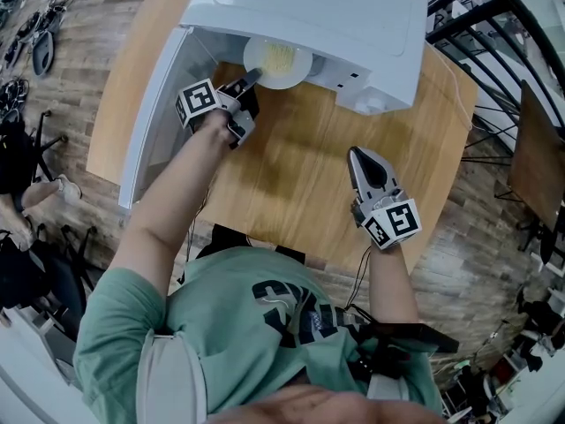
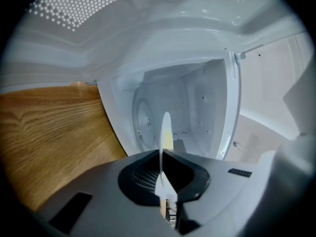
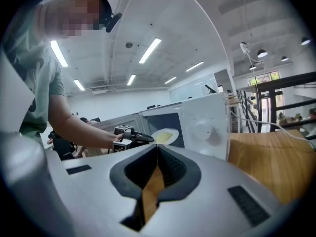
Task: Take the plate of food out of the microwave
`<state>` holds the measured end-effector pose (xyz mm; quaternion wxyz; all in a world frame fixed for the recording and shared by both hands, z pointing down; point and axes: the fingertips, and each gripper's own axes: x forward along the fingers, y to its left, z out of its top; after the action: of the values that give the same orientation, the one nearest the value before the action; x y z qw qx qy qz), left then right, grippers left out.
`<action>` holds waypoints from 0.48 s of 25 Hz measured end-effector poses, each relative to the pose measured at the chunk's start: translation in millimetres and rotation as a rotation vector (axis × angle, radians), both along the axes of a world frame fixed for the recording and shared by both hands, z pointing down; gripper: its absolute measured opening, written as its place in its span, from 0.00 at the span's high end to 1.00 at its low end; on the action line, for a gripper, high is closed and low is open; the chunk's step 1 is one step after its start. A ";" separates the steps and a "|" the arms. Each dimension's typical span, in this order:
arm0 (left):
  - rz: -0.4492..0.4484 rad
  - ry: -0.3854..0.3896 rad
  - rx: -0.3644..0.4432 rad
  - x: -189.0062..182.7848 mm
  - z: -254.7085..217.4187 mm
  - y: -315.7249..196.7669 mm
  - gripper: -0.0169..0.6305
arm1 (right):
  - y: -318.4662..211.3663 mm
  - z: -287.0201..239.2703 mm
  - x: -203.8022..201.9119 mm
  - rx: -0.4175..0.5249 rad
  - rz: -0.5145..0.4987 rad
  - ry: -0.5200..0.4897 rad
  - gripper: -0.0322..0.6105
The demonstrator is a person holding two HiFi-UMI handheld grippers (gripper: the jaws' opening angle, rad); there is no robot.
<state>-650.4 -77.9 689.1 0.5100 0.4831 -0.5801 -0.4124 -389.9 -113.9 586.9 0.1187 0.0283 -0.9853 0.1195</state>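
Observation:
A white plate [image 1: 277, 62] with pale yellow food sits at the mouth of the white microwave [image 1: 335, 16], lifted at its near rim. My left gripper [image 1: 250, 79] is shut on that rim. In the left gripper view the plate [image 2: 165, 137] shows edge-on between the pads, with the microwave cavity [image 2: 192, 102] behind it. My right gripper [image 1: 364, 159] hovers shut and empty over the wooden table [image 1: 291, 193], right of the left one. From the right gripper view I see the plate [image 3: 164, 136] in front of the microwave [image 3: 202, 127] opening.
The microwave door [image 1: 150, 122] stands open to the left of my left arm. A control knob [image 1: 372, 104] is on the microwave's right front. Black railing [image 1: 494, 25] runs beyond the table's right side. Chairs stand on the floor at the left.

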 end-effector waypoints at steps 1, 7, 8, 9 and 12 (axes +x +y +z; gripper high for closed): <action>0.003 0.000 0.000 2.0 -1.9 2.8 0.95 | 1.7 -1.0 1.6 -0.001 0.000 -0.002 0.94; 0.027 -0.004 -0.010 10.8 -11.0 15.3 0.95 | 4.1 -15.9 4.7 0.018 0.011 -0.009 0.94; 0.030 -0.004 -0.009 12.3 -13.4 17.2 0.95 | 4.3 -18.3 5.1 0.021 0.012 -0.011 0.94; 0.033 -0.004 -0.007 14.0 -16.3 19.4 0.95 | 4.8 -20.7 5.5 0.024 0.012 -0.012 0.94; 0.040 0.003 0.002 20.2 -26.7 27.3 0.95 | 7.1 -28.4 7.8 0.035 0.012 -0.015 0.94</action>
<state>-630.2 -50.5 662.5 0.5185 0.4944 -0.5693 -0.4033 -382.1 -106.8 558.6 0.1099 0.0356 -0.9879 0.1034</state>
